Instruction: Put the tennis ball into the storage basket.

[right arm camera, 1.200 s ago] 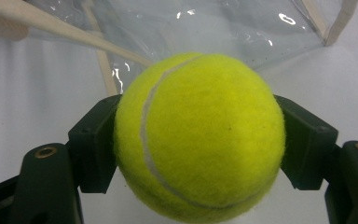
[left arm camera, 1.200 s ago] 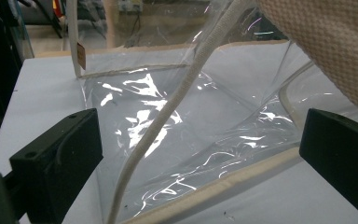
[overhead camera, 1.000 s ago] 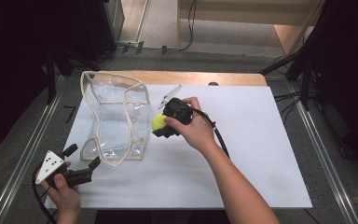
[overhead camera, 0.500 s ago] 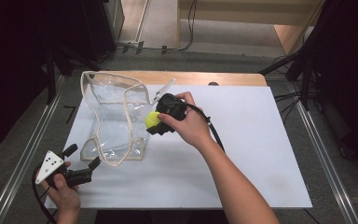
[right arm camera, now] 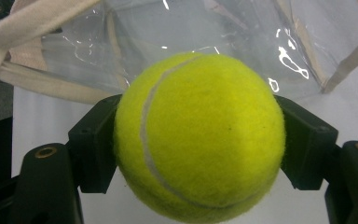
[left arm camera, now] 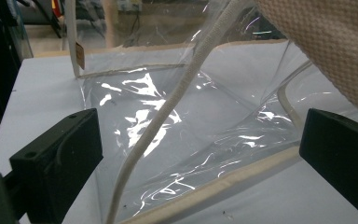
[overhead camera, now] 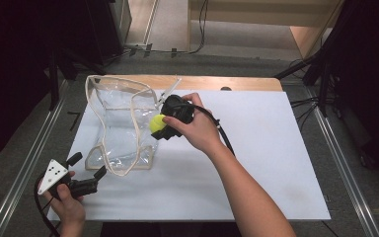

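A clear plastic bag [overhead camera: 121,118] with cream fabric trim and handles stands on the white table [overhead camera: 256,148], left of centre. My right gripper [overhead camera: 159,126] is shut on a yellow tennis ball [overhead camera: 156,122] and holds it at the bag's right edge, above the rim. In the right gripper view the tennis ball [right arm camera: 199,137] sits squeezed between both jaws, with the bag [right arm camera: 223,32] just beyond. My left gripper [overhead camera: 86,173] is open near the table's front left corner, pointing at the bag's lower corner. In the left gripper view the bag [left arm camera: 186,121] lies ahead of my open jaws.
A strip of bare wood [overhead camera: 217,83] runs along the table's far edge. Metal rails [overhead camera: 343,168] flank both sides. A black cable [overhead camera: 223,136] trails from the right gripper over the forearm. The right half of the white table is free.
My right gripper has carried the tennis ball leftward and slightly nearer, up to the bag's right rim. The left gripper has stayed in place.
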{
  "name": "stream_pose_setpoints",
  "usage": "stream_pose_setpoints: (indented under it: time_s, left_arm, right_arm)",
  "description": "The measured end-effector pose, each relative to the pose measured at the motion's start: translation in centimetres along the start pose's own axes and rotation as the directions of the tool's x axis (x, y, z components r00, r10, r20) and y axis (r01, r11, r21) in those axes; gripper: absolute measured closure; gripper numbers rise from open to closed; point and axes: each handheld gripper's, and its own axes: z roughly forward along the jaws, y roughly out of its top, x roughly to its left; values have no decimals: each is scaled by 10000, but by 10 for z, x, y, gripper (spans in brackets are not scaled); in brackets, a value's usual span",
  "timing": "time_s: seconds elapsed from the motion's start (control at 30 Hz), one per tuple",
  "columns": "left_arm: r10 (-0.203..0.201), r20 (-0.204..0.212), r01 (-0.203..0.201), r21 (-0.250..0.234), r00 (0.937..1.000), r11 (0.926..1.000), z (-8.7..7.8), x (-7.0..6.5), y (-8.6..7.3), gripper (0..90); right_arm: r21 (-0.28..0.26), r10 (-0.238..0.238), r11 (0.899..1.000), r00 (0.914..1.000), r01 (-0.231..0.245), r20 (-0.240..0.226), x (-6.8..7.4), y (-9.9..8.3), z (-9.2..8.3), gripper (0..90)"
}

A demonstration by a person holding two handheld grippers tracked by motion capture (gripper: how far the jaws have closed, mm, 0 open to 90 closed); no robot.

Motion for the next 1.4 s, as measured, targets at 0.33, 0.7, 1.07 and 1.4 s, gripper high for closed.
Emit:
stream_pose_setpoints:
  time_s: [0.33, 0.7, 1.07, 1.4]
  left_arm:
    - [-23, 55, 23, 14, 10000, 10000, 0, 1, 0, 0]
    - [-22, 81, 21, 28, 10000, 10000, 0, 0, 0, 0]
    - [-57, 107, 57, 20, 9999, 10000, 0, 1, 0, 0]
    - [-27, 120, 27, 16, 9999, 10000, 0, 0, 0, 0]
  right_arm:
    - [37, -187, 9998, 9998, 188, -109, 4, 10, -2, 233]
    - [-17, -334, 9994, 9994, 334, -112, 8, 23, -14, 233]
    - [-148, -465, 9988, 9988, 462, -183, 10, 36, -20, 233]
    - [-298, -642, 9975, 9978, 636, -185, 12, 51, -26, 233]
